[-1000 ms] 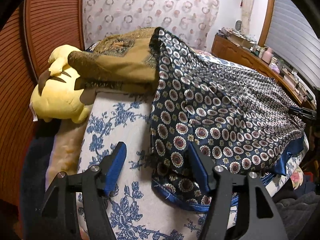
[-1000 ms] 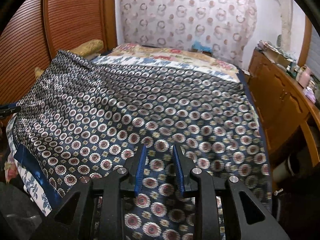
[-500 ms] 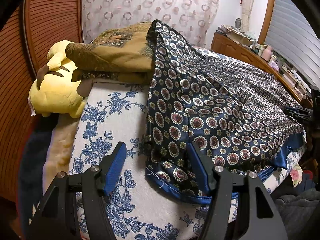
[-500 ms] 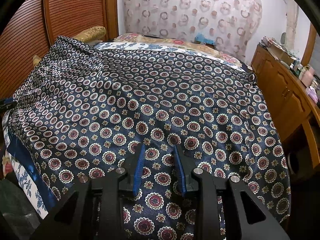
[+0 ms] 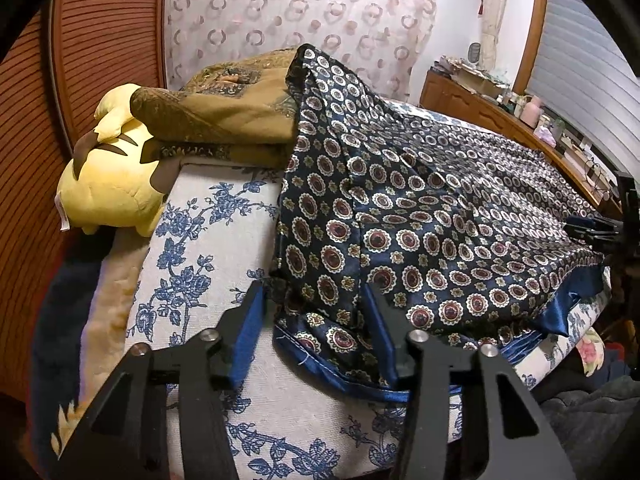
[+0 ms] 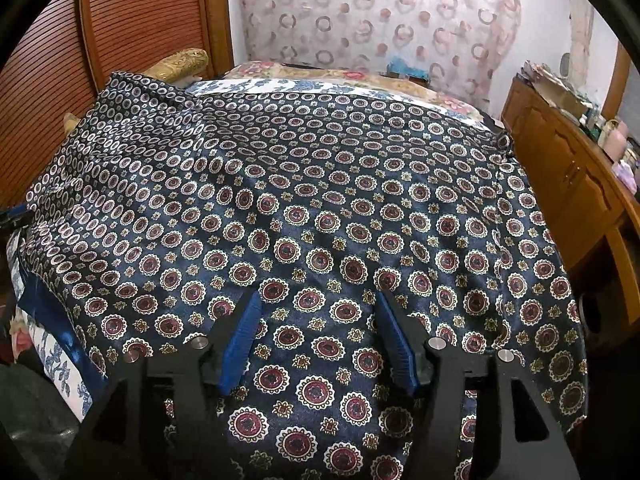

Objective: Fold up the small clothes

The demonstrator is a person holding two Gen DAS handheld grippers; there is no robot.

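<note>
Navy medallion cloth (image 6: 320,200) spread flatter | left gripper (image 5: 316,304) jaws narrowing around its corner, apart | right gripper (image 6: 318,312) jaws widened, apart

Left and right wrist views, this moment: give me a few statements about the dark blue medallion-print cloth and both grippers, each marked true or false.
1. The dark blue medallion-print satin cloth lies spread over the bed. True.
2. The right gripper is clamped shut on the cloth. False: its jaws have just been opening and stand apart above the cloth.
3. A yellow plush toy lies beside the folded brown blanket. True.
4. The left gripper hovers over bare wood. False: its jaws, which have just been closing, straddle the cloth's near corner on the white sheet with blue flowers.
5. The cloth is already folded into a small square. False: it lies opened out wide.
</note>
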